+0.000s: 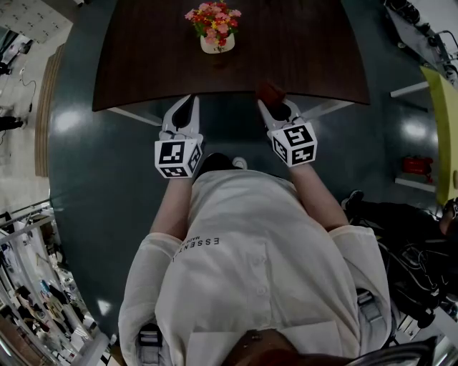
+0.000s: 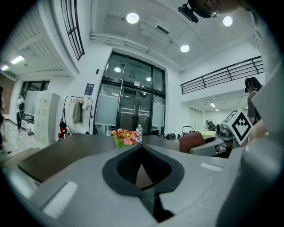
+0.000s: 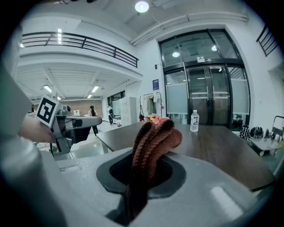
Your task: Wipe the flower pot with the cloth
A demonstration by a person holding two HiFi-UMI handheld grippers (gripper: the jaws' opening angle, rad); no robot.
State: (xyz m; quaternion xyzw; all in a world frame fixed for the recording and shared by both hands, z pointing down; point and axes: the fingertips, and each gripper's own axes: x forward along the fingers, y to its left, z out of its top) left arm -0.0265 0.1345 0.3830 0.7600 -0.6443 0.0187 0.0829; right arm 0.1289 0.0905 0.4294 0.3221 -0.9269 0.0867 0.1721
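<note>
A white flower pot (image 1: 217, 43) with pink, red and yellow flowers (image 1: 213, 19) stands at the far middle of the dark brown table (image 1: 143, 64). In the left gripper view the flowers (image 2: 124, 137) show beyond the jaws, and in the right gripper view the flowers (image 3: 154, 119) peek from behind the cloth. My right gripper (image 1: 273, 96) is shut on a folded reddish-brown knitted cloth (image 3: 153, 144) at the table's near edge; the cloth (image 1: 270, 91) bulges past the jaws. My left gripper (image 1: 185, 106) is shut with nothing in it, near the same edge to the left.
A clear water bottle (image 3: 194, 121) stands far back on the table, also seen as the bottle (image 2: 139, 132) beside the flowers. The person stands close to the table's near edge. Shelves (image 1: 418, 168) and clutter line the right side of the room.
</note>
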